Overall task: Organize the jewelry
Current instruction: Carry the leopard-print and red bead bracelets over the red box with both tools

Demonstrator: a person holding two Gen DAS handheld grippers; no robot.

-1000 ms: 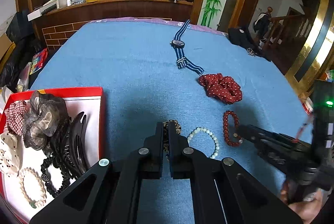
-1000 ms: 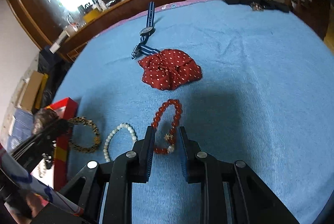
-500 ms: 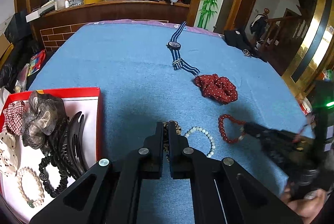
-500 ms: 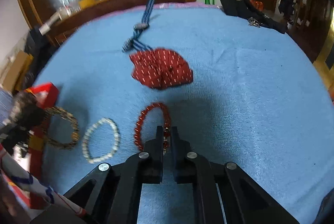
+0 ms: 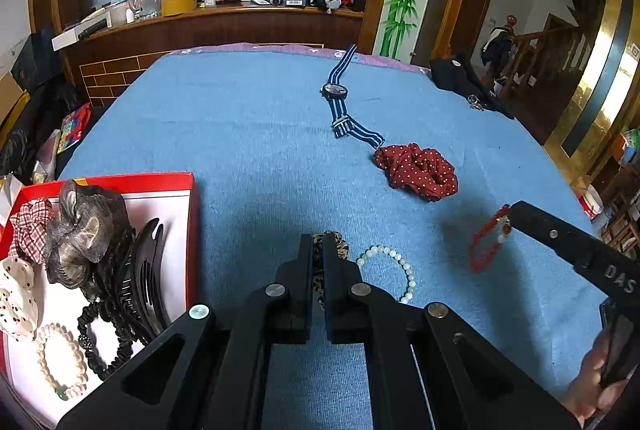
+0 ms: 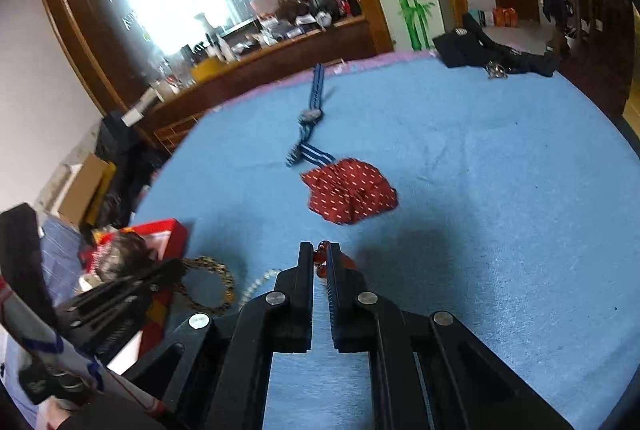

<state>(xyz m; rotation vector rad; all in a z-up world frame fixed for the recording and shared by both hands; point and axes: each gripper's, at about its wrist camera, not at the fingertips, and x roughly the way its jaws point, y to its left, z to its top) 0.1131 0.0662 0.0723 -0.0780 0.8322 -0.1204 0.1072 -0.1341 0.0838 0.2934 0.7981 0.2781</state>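
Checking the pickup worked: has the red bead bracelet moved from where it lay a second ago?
Yes. The red bead bracelet, pinched in the right claw, has swung up off the blue cloth, toward the red polka-dot scrunchie.

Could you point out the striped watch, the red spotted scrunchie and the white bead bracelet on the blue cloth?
striped watch (image 5: 335,92): left wrist view, on its dial.
red spotted scrunchie (image 5: 416,177): left wrist view, on its gathered cloth.
white bead bracelet (image 5: 410,274): left wrist view, on its right-hand beads.

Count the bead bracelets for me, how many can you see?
3. A white pearl bracelet lies on the blue cloth, a cream bead bracelet sits in the red tray, and a red bead bracelet hangs from the right gripper. The tray's pile may hide more.
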